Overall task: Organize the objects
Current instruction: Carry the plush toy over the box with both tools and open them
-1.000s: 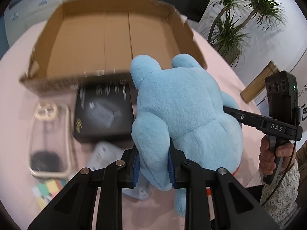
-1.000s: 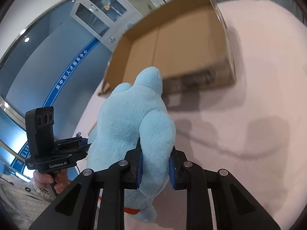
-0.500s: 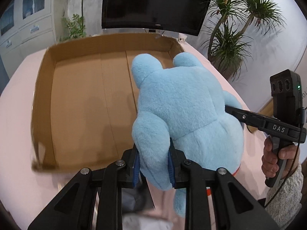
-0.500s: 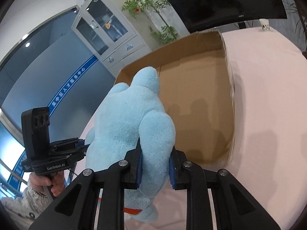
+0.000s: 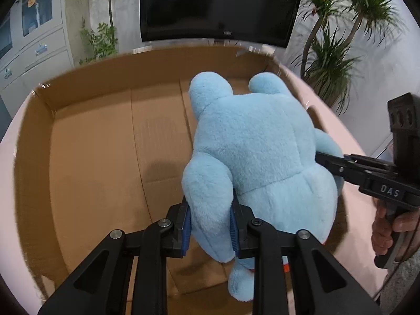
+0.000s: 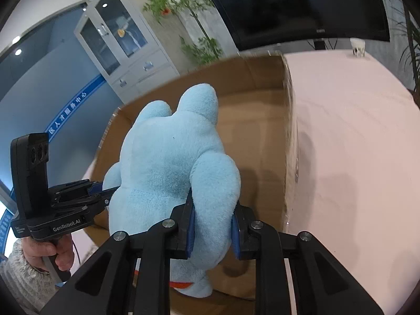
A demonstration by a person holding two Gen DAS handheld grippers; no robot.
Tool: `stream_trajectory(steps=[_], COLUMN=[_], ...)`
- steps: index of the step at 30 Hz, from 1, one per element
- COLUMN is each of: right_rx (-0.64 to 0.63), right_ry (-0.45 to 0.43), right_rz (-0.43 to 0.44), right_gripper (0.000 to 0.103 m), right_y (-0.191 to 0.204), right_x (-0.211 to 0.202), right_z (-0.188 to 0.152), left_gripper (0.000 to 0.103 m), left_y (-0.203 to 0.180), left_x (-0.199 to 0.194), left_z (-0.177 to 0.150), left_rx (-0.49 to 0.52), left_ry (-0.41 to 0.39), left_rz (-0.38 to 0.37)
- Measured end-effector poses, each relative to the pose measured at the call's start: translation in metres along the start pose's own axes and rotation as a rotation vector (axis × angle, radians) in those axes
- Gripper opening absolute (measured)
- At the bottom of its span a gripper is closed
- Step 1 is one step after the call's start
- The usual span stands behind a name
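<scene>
A light blue plush toy (image 5: pixel 257 141) hangs between both grippers, held above the open cardboard box (image 5: pixel 92 157). My left gripper (image 5: pixel 210 229) is shut on the toy's left limb. My right gripper (image 6: pixel 212 232) is shut on the toy's right limb; the plush (image 6: pixel 168 157) fills the middle of the right wrist view over the box (image 6: pixel 262 131). The right gripper also shows at the right edge of the left wrist view (image 5: pixel 323 158), and the left gripper at the left of the right wrist view (image 6: pixel 110 191). The box floor is bare where visible.
The box stands on a pink table (image 6: pixel 354 144). A dark TV screen (image 5: pixel 218 8) and potted plants (image 5: pixel 333 47) stand behind the table. A grey cabinet (image 6: pixel 123 50) is at the back left.
Both grippers have carried the plush forward from in front of the box to over its inside. The black box and other items on the table have dropped out of view.
</scene>
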State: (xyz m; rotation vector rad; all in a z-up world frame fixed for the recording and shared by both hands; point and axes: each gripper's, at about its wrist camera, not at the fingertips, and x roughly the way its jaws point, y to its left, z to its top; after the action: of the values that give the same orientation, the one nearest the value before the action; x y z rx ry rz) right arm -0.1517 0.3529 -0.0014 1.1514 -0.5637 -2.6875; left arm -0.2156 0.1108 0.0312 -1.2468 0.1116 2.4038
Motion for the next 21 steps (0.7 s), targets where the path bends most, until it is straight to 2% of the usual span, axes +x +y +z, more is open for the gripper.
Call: stream_trajectory(steps=[8,12,16,17,18,19,20,21], right_rx=[-0.072,-0.115,-0.155,-0.148,-0.144,-0.139,-0.136,-0.132], right_ry=[0.043,0.045,0.038,0.035,0.031,0.021,0.006,-0.001], right_rz=[-0.087,-0.146,-0.208,-0.206,-0.206,-0.21,-0.225,-0.227], right_gripper=[0.019,0.021,0.023,0.026,0.03,0.033,0.041,0.048], right_y=[-0.003,0.004,0.012,0.012,0.013,0.013,0.013,0.013], right_x=[0.01,0.009,0.01,0.009,0.008,0.006,0.002,-0.001], right_z=[-0.017,-0.02,-0.025,-0.025,-0.024,-0.024,-0.023,-0.024], left_gripper=[0.022,0.024,0.028,0.032,0.041,0.06,0.072,0.09], left_y=[-0.003,-0.002,0.0,0.003,0.005,0.008,0.013,0.02], left_x=[0.025,0.029,0.032,0.034,0.036,0.036,0.035,0.033], left_z=[-0.023,-0.026,-0.029,-0.031,-0.031,-0.032,-0.033,-0.033], left_rx=[-0.015,-0.023,-0.033,-0.041,-0.049,-0.058,-0.07,-0.093], left_ry=[0.071,0.079,0.084,0.091,0.1,0.099,0.098,0.096], left_rz=[-0.031,-0.024,-0.008,-0.006,0.005,0.024,0.05,0.065])
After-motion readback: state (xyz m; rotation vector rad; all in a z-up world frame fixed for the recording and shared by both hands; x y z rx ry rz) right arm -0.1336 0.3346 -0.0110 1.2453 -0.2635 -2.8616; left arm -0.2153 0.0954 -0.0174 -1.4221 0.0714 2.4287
